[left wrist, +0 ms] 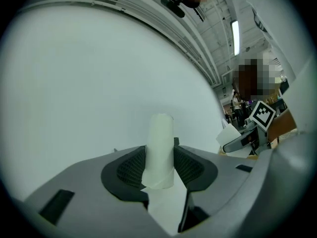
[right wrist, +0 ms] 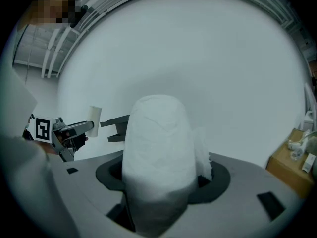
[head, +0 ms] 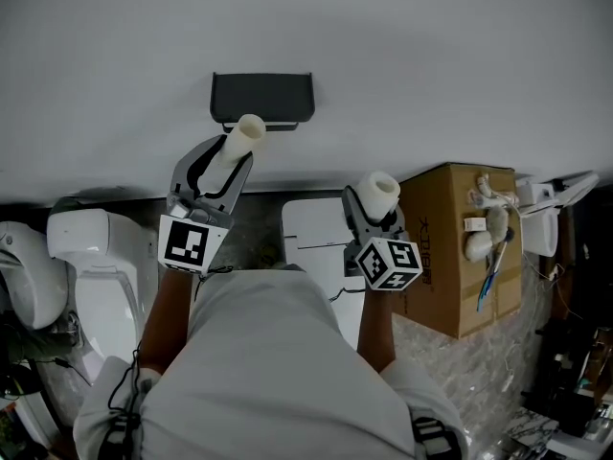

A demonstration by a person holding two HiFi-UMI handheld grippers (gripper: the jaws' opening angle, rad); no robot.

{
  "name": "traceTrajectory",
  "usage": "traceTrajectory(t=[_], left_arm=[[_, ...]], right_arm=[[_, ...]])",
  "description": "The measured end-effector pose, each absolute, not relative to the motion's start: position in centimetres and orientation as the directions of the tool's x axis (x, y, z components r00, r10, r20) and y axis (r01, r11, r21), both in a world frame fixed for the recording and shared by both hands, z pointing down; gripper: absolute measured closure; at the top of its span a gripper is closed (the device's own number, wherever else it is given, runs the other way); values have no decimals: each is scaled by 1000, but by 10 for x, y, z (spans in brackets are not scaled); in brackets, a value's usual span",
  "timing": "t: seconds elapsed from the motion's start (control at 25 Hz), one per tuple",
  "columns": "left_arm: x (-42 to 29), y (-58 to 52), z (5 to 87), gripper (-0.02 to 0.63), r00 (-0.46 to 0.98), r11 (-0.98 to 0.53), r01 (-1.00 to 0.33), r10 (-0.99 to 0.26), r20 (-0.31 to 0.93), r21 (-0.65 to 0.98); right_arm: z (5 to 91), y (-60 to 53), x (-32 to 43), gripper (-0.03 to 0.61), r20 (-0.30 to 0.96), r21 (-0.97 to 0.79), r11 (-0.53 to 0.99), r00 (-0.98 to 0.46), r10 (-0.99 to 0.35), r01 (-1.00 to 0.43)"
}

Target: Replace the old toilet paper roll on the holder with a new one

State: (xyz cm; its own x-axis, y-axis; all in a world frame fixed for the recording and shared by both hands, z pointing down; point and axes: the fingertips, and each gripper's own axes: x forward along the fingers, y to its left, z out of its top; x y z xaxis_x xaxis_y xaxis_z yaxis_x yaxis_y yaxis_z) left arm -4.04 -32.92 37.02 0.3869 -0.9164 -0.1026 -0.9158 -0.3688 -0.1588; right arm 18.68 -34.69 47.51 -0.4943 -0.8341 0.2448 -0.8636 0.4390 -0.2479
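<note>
left tongs (head: 233, 153) face white wall (head: 431, 46)

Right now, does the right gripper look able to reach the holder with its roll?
Probably yes: the holder looks empty and nothing stands between it and the right gripper, though the cardboard tube in the left gripper hovers close.

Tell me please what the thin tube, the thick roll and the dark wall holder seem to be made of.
Thin tube: likely cardboard, matte off-white, with a spiral seam. Thick roll: soft tissue paper, white, crinkled surface. Wall holder: probably plastic or painted metal, smooth dark grey.
</note>
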Motion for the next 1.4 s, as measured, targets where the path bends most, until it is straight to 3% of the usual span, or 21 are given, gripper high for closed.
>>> traceTrajectory(t=[0.16,0.64,1.04,1.4], left_arm=[[-77,-314,378,414,319,-313,-941,-947,-29,-128],[-151,-263,372,414,211,-209,-977,-975,-64,-37],[-167,-260,380,414,129,-128,-990,-991,-24,-51],[-177,-261,392,414,54,-55,-996,-998,15,-68]], right_arm=[[469,-337,178,268,256,-196,450,-489,-834,-871],[459,-326,152,270,359,186,486,-402,-843,-854],[473,-370,138,272,423,554,505,-299,-856,-662],[494,-414,119,272,406,759,475,-246,-880,-445]])
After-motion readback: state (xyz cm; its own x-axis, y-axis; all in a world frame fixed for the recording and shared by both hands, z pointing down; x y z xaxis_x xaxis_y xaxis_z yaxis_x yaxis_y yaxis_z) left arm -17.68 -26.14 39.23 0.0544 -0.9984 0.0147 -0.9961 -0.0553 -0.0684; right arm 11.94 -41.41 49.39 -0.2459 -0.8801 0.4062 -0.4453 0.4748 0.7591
